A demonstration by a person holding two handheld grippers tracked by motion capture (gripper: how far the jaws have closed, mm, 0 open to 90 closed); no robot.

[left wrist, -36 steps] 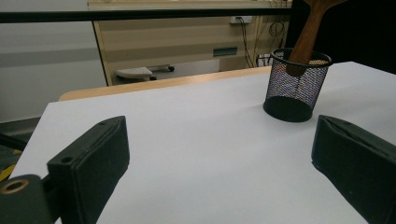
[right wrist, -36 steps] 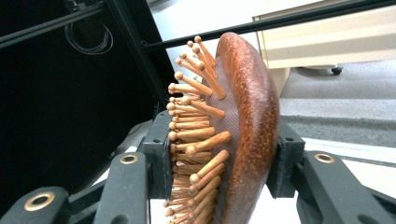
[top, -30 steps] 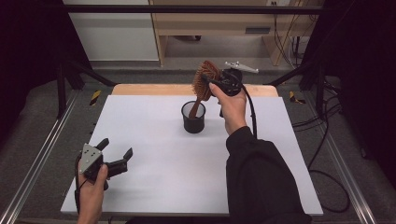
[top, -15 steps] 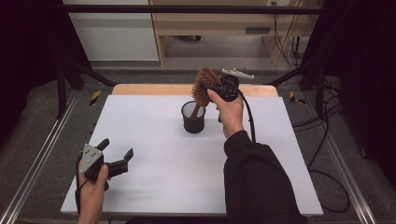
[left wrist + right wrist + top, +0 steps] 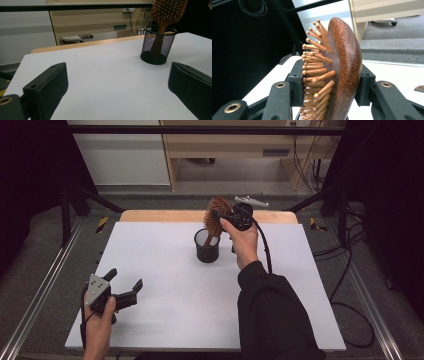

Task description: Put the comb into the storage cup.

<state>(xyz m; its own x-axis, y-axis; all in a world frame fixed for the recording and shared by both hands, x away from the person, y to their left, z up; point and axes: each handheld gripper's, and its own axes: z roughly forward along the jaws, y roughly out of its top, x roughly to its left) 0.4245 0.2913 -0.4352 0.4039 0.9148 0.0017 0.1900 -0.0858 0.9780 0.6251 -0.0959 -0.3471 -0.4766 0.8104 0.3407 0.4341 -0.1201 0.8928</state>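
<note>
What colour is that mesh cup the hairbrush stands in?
Black; the mesh cup shows best in the left gripper view, with the brown wooden hairbrush in it.

Black long sleeve, black tools, brass rivets, grey three-cornered plate, black cable

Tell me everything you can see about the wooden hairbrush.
The hairbrush is reddish-brown wood with an oval paddle head and rows of round-tipped wooden pins on one face. It stands nearly upright, handle down inside the black mesh cup near the far middle of the white table. The right gripper is clamped on the head, one jaw on the pin side, one on the smooth back.
</note>
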